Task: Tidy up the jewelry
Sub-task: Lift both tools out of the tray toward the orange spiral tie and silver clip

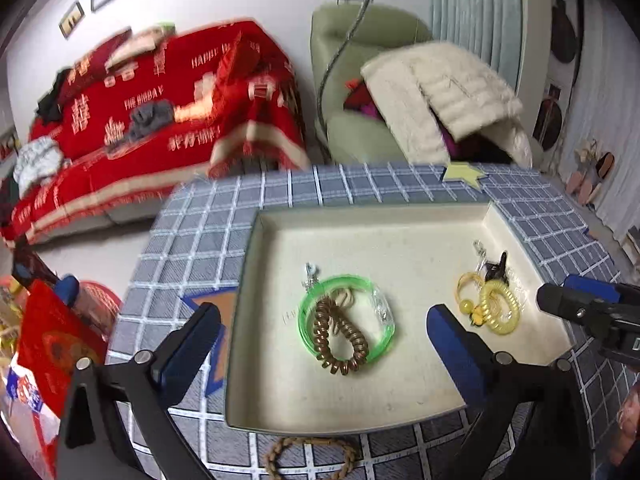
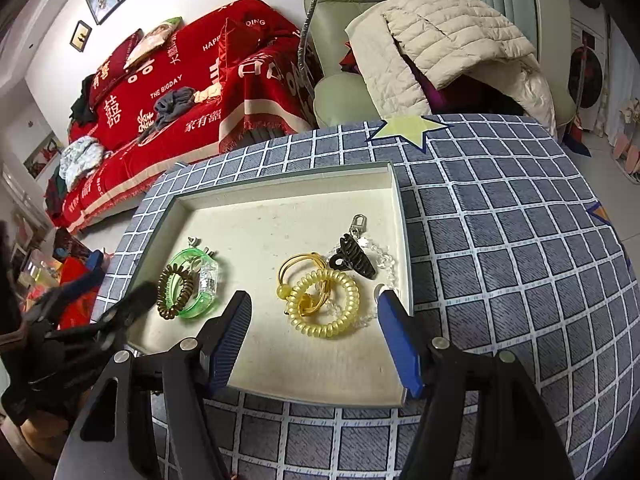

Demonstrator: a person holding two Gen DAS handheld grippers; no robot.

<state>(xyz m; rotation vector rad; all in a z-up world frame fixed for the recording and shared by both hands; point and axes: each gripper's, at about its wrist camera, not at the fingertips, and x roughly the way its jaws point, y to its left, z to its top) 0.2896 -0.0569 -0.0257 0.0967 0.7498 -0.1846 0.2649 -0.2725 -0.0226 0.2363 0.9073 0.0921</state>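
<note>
In the shallow cream cardboard tray (image 2: 280, 196) the jewelry lies in two heaps. To the left, a translucent green plastic bangle (image 1: 346, 318) rings a brown spiral coil hair tie (image 1: 340, 340). To the right, a pale yellow spiral coil tie (image 2: 324, 304) overlaps a thin gold wire bangle with a bead (image 2: 300, 268), a black plastic claw clip (image 2: 354, 256) and a clear bead chain with a metal clasp (image 2: 360, 222).

All look light. The bangles seem stiff and likely slick, best pinched across the rim; the coils are springy and may snag their neighbours.

A braided tan cord bracelet (image 1: 310, 458) lies on the blue checked tablecloth (image 2: 500, 260) just off the tray's near edge.

The left gripper (image 1: 320, 344) stands wide and empty over the green heap; the right gripper (image 2: 316, 328) is parted, holding nothing, over the yellow heap.
</note>
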